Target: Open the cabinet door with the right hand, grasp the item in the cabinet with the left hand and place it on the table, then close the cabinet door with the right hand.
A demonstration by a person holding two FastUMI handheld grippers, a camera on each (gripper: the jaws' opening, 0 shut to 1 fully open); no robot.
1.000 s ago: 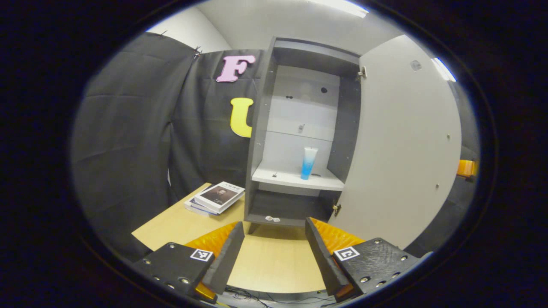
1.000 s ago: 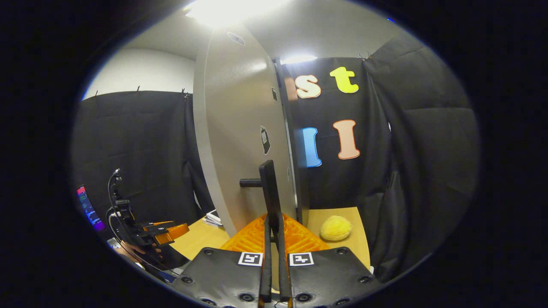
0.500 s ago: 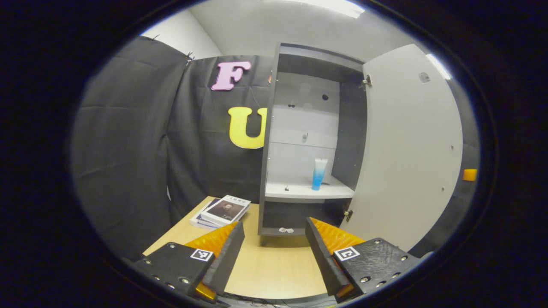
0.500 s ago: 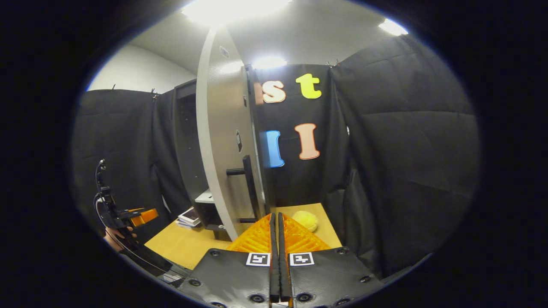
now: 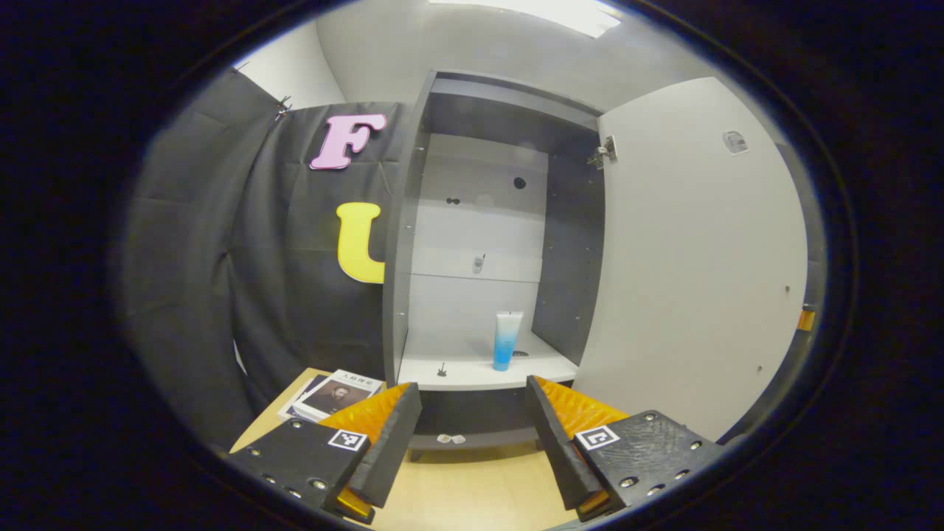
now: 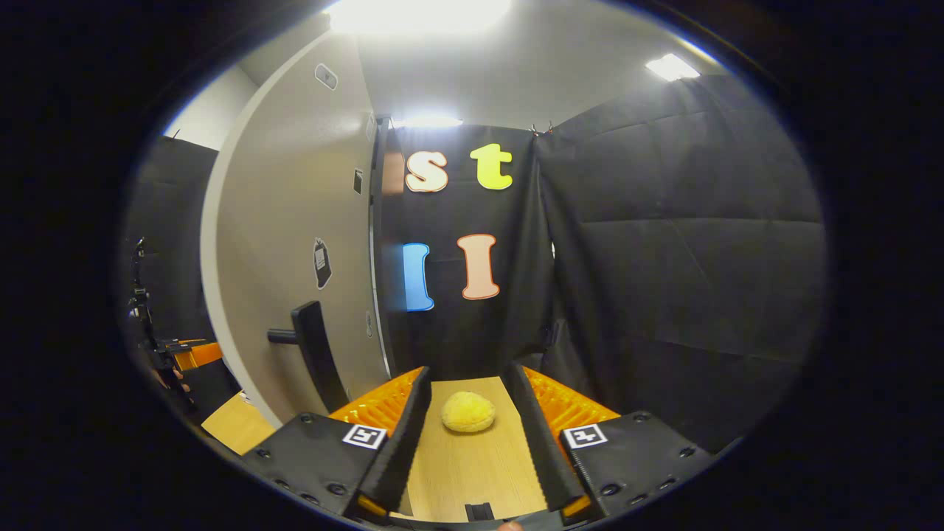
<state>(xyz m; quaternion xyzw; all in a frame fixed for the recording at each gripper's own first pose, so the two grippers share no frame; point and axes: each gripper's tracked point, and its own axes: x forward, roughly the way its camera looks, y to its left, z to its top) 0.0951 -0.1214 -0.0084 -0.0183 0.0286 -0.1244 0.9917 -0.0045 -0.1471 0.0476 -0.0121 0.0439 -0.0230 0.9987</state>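
The grey cabinet (image 5: pixel 402 243) stands on the wooden table with its door (image 5: pixel 693 265) swung wide open to the right. On its white shelf (image 5: pixel 479 372) a blue-and-white tube (image 5: pixel 507 340) stands upright. My left gripper (image 5: pixel 472 424) is open, low in front of the shelf and short of the tube. In the right gripper view the door's outer face (image 6: pixel 295 243) and its dark handle (image 6: pixel 313 354) lie to the left. My right gripper (image 6: pixel 466 417) is open, off the handle, with nothing between its fingers.
A stack of books (image 5: pixel 330 394) lies on the table (image 5: pixel 472 494) left of the cabinet. A yellow fluffy ball (image 6: pixel 467 411) sits on the table right of the door, ahead of my right gripper. The other gripper (image 6: pixel 184 354) shows far left past the door's edge.
My right gripper has let go of the door handle, opened and swung right toward the yellow ball. My left gripper has moved closer to the cabinet, level with the shelf.
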